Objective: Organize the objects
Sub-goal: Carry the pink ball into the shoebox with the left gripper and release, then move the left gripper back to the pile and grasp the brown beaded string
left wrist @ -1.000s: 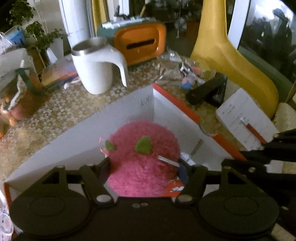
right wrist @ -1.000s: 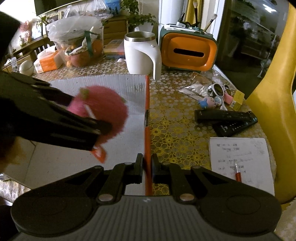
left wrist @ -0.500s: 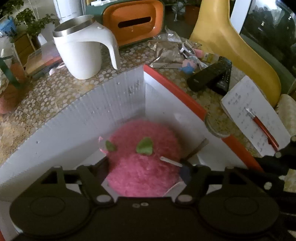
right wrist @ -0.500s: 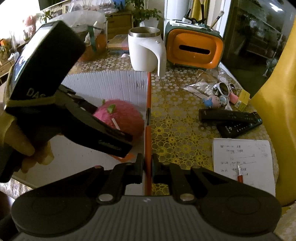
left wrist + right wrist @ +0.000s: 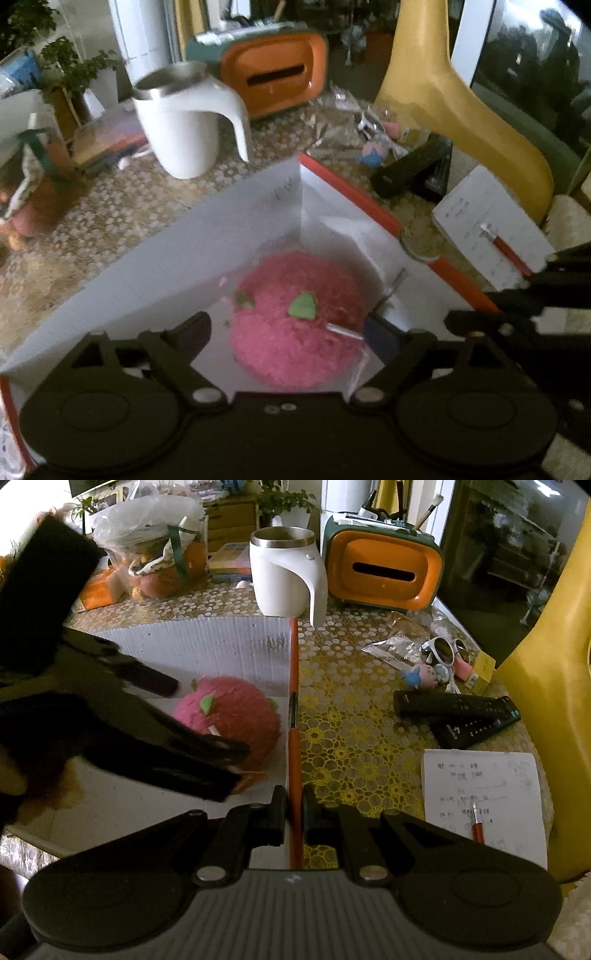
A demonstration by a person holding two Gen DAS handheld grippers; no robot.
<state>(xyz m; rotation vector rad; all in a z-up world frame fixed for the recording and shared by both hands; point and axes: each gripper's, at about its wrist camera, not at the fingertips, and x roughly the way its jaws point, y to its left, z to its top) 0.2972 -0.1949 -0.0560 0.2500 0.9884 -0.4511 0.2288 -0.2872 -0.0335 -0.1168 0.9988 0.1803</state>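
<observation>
Fuzzy pink plush ball with green leaves [image 5: 231, 716] sits inside white corrugated box with orange rim [image 5: 294, 686], near far right corner: one item stowed. Black remotes [image 5: 458, 712], white sunglasses [image 5: 445, 651] still loose on tablecloth. Left gripper [image 5: 288, 334] jaws opening, plush between, pads clear. Right gripper [image 5: 294, 814] clamped on box's right rim.

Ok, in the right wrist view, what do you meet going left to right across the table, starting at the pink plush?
Pink plush toy → box's orange-edged wall → two black remotes → notepad → yellow chair.
</observation>
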